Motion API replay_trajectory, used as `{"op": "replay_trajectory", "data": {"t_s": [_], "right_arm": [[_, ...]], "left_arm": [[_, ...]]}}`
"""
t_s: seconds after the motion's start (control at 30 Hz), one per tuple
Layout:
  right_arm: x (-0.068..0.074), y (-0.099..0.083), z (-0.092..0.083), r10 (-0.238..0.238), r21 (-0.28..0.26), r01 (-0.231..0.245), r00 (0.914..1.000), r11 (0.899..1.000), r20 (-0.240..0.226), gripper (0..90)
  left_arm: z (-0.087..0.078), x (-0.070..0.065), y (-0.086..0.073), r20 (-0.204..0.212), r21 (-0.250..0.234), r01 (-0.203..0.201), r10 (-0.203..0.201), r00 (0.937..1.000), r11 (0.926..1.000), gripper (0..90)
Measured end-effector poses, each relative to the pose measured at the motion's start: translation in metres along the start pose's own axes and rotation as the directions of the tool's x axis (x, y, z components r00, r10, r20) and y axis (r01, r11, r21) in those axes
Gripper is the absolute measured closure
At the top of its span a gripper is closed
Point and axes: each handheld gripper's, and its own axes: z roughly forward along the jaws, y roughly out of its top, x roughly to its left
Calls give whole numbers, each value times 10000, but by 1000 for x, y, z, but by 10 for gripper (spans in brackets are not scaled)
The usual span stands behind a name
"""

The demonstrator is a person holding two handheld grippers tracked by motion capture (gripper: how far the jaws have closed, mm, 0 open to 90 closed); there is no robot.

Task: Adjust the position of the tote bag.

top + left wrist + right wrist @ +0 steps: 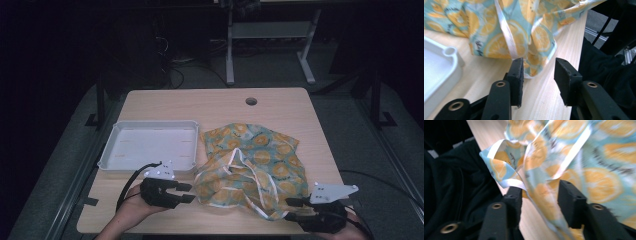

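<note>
A crumpled cloth [252, 167], pale blue with orange-slice print and white ribbon trim, lies on the right half of the wooden table [200, 102]. My left gripper [187, 192] rests near the front edge at the cloth's left corner. In the left gripper view my left gripper [538, 67] is open, and a hanging fold of the cloth [499, 30] sits just past its tips. My right gripper [290, 209] is at the cloth's front right corner. In the right gripper view my right gripper [540, 188] is open, with a loose fold of the cloth [599, 157] lying between the jaws unpressed.
A shallow white tray [107, 155] stands on the left half of the table, its near right corner close behind the left gripper. A round cable hole [251, 101] is at the table's back. Dark floor and desk legs lie beyond.
</note>
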Motion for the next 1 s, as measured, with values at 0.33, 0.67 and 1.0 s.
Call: {"op": "replay_trajectory", "data": {"t_s": [0.33, 0.67, 1.0], "right_arm": [[-3, -8, -33, -37, -23, 39, 9976, 10000, 698, 416], [-16, -8, -27, 444, 4, -446, 9958, 9990, 803, 423], [-20, 2, -6, 431, -127, -425, 9976, 9990, 540, 406]], "left_arm": [[-7, 8, 9, -187, -377, -51, 44, 9998, 9993, 498], [4, 14, 30, 142, -471, -363, 370, 9992, 9982, 423], [25, 8, 56, 419, -255, -1191, 1201, 9919, 9925, 313]]}}
